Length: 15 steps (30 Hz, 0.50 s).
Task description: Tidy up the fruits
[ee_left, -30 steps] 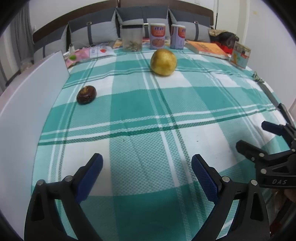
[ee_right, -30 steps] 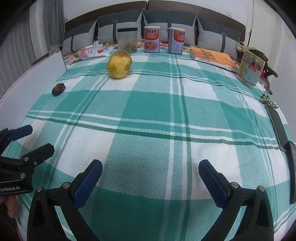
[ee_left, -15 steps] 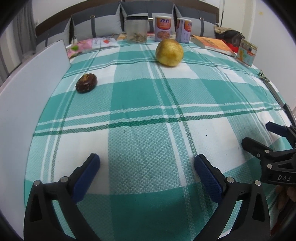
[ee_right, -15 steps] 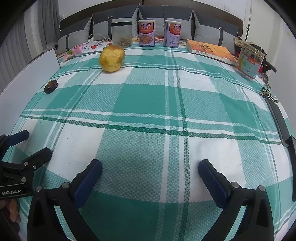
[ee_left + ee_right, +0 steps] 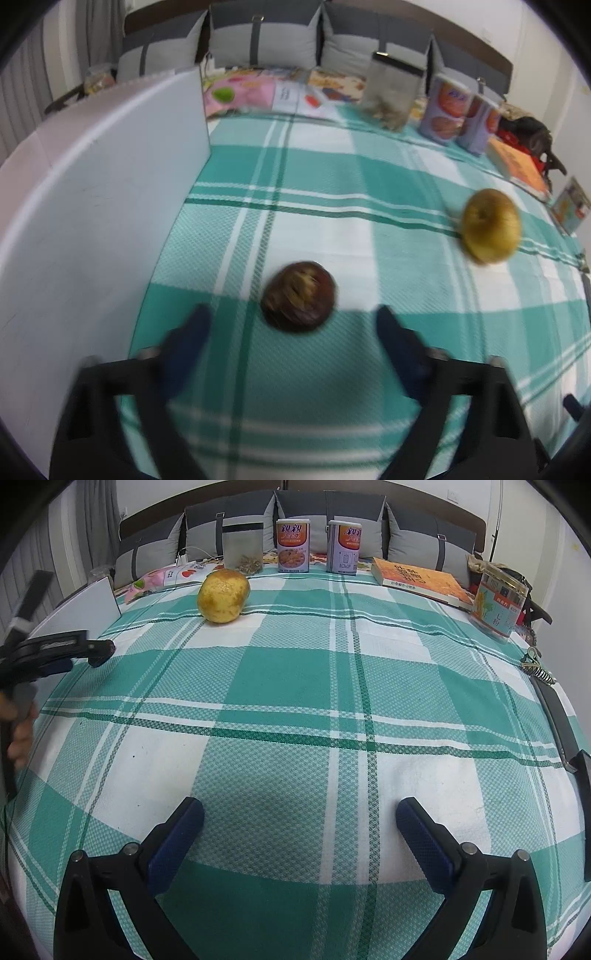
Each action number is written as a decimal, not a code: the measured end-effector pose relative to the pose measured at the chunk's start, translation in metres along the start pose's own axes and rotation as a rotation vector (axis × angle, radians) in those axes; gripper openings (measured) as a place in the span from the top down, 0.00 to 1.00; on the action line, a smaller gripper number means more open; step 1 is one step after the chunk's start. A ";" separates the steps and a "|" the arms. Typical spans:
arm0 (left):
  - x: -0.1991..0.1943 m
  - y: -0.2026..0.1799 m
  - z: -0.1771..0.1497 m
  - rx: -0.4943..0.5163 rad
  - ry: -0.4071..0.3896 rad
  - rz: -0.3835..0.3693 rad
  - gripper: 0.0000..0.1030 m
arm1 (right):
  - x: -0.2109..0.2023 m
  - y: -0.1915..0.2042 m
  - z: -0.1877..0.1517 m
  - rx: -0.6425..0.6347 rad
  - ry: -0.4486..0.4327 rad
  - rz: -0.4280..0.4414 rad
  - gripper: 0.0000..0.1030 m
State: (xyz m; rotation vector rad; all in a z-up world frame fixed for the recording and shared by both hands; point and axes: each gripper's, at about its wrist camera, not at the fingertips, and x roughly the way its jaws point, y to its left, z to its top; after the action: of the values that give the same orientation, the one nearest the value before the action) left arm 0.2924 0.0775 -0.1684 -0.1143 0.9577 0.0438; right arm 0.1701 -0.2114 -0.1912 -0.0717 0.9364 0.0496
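A small dark brown fruit (image 5: 299,302) lies on the green checked cloth, just ahead of my open left gripper (image 5: 293,328), centred between its blue pads and apart from them. A yellow pear-like fruit (image 5: 491,226) sits further right; it also shows in the right wrist view (image 5: 223,595) at the far left. My right gripper (image 5: 300,821) is open and empty over the near part of the cloth. The left gripper shows from the side in the right wrist view (image 5: 70,650), and the dark fruit is hidden there.
A white board (image 5: 92,206) stands along the left edge. At the back stand a clear jar (image 5: 243,548), two cans (image 5: 292,545), a book (image 5: 421,579), a printed tin (image 5: 500,602) and snack packets (image 5: 170,576). A dark strap (image 5: 561,723) lies at the right edge.
My left gripper has moved forward and left up to the dark fruit, which now lies just ahead of its open pads. The right gripper has stayed nearly still.
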 end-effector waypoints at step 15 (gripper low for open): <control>-0.059 -0.032 -0.041 0.155 -0.042 -0.110 0.58 | 0.000 0.000 0.000 0.001 0.000 0.001 0.00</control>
State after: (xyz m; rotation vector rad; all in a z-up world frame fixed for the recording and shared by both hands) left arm 0.2280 0.0418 -0.1416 -0.0231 0.9077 -0.1290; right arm 0.1703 -0.2116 -0.1912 -0.0708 0.9364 0.0502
